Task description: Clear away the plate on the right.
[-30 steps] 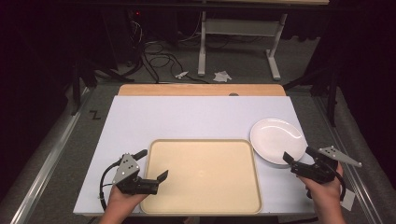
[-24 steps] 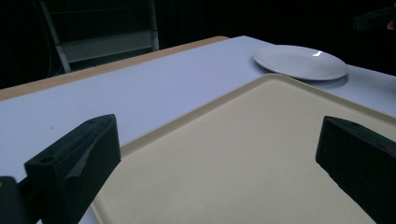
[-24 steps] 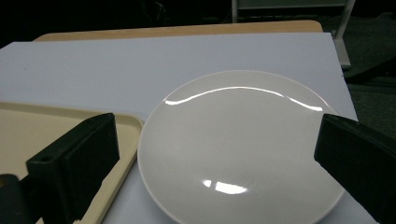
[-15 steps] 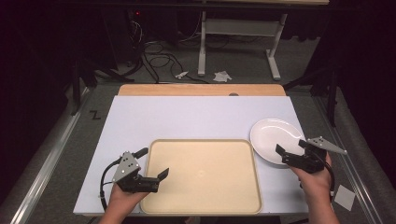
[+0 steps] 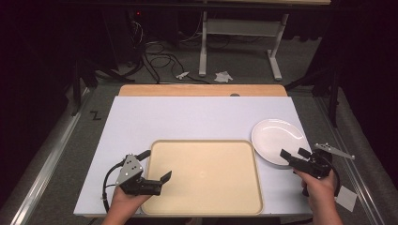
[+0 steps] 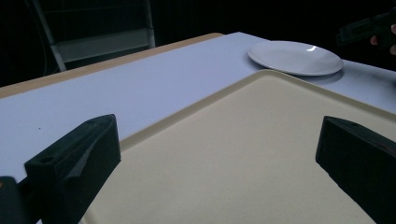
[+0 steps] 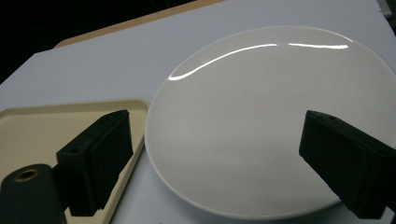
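Note:
A white plate (image 5: 277,140) lies on the white table at the right, just beside the beige tray (image 5: 202,176). My right gripper (image 5: 293,152) hovers at the plate's near rim, open; its jaws have just been closing a little, and no pad touches the plate (image 7: 261,107) that shows between them. In the right gripper view the right gripper (image 7: 219,158) faces the plate with the tray (image 7: 46,130) corner at its left. My left gripper (image 5: 157,165) rests open over the tray's near left corner. The left gripper (image 6: 217,158) looks across the bare tray (image 6: 280,121) towards the plate (image 6: 294,57).
The white table top (image 5: 197,119) ends in a wooden strip (image 5: 202,90) at the back. A small white card (image 5: 346,199) lies off the table by my right hand. Cables and a desk frame (image 5: 239,47) stand on the floor beyond.
My right gripper has moved left and forward to the plate's near rim. The left gripper and tray have stayed put.

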`<action>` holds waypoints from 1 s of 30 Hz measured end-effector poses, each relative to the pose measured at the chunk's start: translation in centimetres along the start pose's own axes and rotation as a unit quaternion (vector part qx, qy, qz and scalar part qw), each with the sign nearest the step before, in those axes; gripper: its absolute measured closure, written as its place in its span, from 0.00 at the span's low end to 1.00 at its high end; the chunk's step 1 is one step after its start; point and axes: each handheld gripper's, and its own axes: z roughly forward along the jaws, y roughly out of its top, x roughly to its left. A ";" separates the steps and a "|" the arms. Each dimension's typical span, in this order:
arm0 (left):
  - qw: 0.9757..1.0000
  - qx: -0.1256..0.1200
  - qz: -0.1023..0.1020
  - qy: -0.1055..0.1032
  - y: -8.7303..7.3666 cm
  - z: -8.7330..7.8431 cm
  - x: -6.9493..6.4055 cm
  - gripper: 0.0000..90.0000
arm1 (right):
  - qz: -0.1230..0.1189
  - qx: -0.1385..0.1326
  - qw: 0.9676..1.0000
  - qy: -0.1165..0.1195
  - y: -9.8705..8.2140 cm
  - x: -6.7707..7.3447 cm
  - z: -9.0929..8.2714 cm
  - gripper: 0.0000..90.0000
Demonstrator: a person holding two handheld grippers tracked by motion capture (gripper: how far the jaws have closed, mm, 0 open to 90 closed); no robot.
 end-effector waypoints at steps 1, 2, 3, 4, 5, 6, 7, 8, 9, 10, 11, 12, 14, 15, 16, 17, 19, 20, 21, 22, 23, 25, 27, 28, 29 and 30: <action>1.000 0.002 0.000 -0.004 0.0 0.2 -0.1 0.01 | 0.013 0.004 1.000 -0.001 -0.1 -0.2 0.0 0.14; 1.000 0.002 0.000 -0.004 0.0 0.2 -0.1 0.01 | 0.019 0.004 1.000 -0.002 -0.1 -0.3 0.0 0.15; 1.000 0.004 0.002 -0.008 -0.1 0.4 -0.1 0.01 | 0.025 0.006 1.000 -0.001 -0.2 -0.4 -0.1 0.15; 1.000 0.005 0.004 -0.009 -0.1 0.5 -0.1 0.01 | 0.032 0.008 0.999 0.001 -0.2 -0.5 -0.1 0.16; 1.000 0.005 0.005 -0.009 0.0 0.5 -0.1 0.01 | 0.034 0.006 0.999 0.004 -0.2 -0.6 -0.1 0.17; 1.000 0.005 0.005 -0.009 0.0 0.5 -0.1 0.01 | 0.034 0.006 0.999 0.004 -0.2 -0.6 -0.1 0.17; 1.000 0.004 0.006 -0.010 0.0 0.4 -0.1 0.01 | 0.051 0.005 0.999 0.012 -0.3 -0.9 -0.3 0.18; 1.000 0.003 0.006 -0.010 0.0 0.3 -0.1 0.01 | 0.059 0.003 0.998 0.015 -0.3 -1.0 -0.4 0.18; 1.000 0.001 0.006 -0.010 0.0 0.2 -0.1 0.01 | 0.067 0.003 0.998 0.018 -0.3 -1.2 -0.4 0.18; 1.000 0.001 0.006 -0.010 0.0 0.2 -0.1 0.01 | 0.067 0.003 0.998 0.018 -0.3 -1.2 -0.4 0.18; 1.000 -0.001 0.008 -0.010 0.1 0.0 -0.1 0.01 | 0.093 -0.001 0.995 0.023 -0.4 -1.6 -0.6 0.18; 1.000 -0.001 0.008 -0.010 0.1 0.0 -0.1 0.01 | 0.093 -0.001 0.995 0.023 -0.4 -1.6 -0.6 0.18; 1.000 -0.003 0.012 -0.010 0.3 -0.1 -0.2 0.01 | 0.112 0.001 0.994 0.022 -0.5 -1.8 -0.8 0.18; 1.000 -0.003 0.017 -0.013 0.4 -0.1 -0.3 0.01 | 0.122 -0.001 0.992 0.021 -0.6 -2.2 -1.1 0.18; 1.000 -0.003 0.017 -0.013 0.4 -0.1 -0.3 0.01 | 0.122 -0.001 0.992 0.021 -0.6 -2.2 -1.1 0.18; 1.000 -0.003 0.022 -0.015 0.4 0.0 -0.4 0.01 | 0.136 -0.002 0.991 0.019 -0.8 -2.4 -1.6 0.18; 1.000 0.000 0.026 -0.016 0.4 -0.1 -0.5 0.01 | 0.149 -0.002 0.989 0.021 -1.0 -2.7 -2.0 0.18; 0.999 -0.001 0.027 -0.017 0.4 -0.1 -0.5 0.01 | 0.156 -0.002 0.987 0.021 -1.1 -2.9 -2.2 0.18; 0.999 -0.002 0.027 -0.018 0.4 -0.1 -0.6 0.01 | 0.163 -0.001 0.987 0.019 -1.3 -2.9 -2.3 0.18; 0.999 -0.002 0.027 -0.018 0.4 -0.1 -0.6 0.01 | 0.167 0.005 0.986 0.020 -1.5 -2.9 -2.3 0.18; 0.999 -0.003 0.028 -0.019 0.5 -0.1 -0.5 0.01 | 0.161 0.008 0.987 0.018 -1.6 -3.0 -2.3 0.18; 0.999 -0.002 0.028 -0.019 0.4 -0.1 -0.5 0.01 | 0.161 0.010 0.987 0.018 -1.6 -3.1 -2.2 0.18; 0.999 0.000 0.029 -0.019 0.4 -0.1 -0.4 0.01 | 0.164 0.011 0.986 0.016 -1.6 -3.1 -2.0 0.18; 0.999 -0.003 0.028 -0.019 0.4 -0.2 -0.4 0.01 | 0.167 0.017 0.986 0.014 -1.7 -3.0 -1.8 0.18; 0.999 -0.004 0.027 -0.019 0.4 -0.2 -0.5 0.01 | 0.166 0.021 0.986 0.016 -1.7 -3.0 -1.7 0.18; 0.999 -0.004 0.027 -0.019 0.4 -0.2 -0.5 0.01 | 0.166 0.021 0.986 0.016 -1.7 -3.0 -1.7 0.18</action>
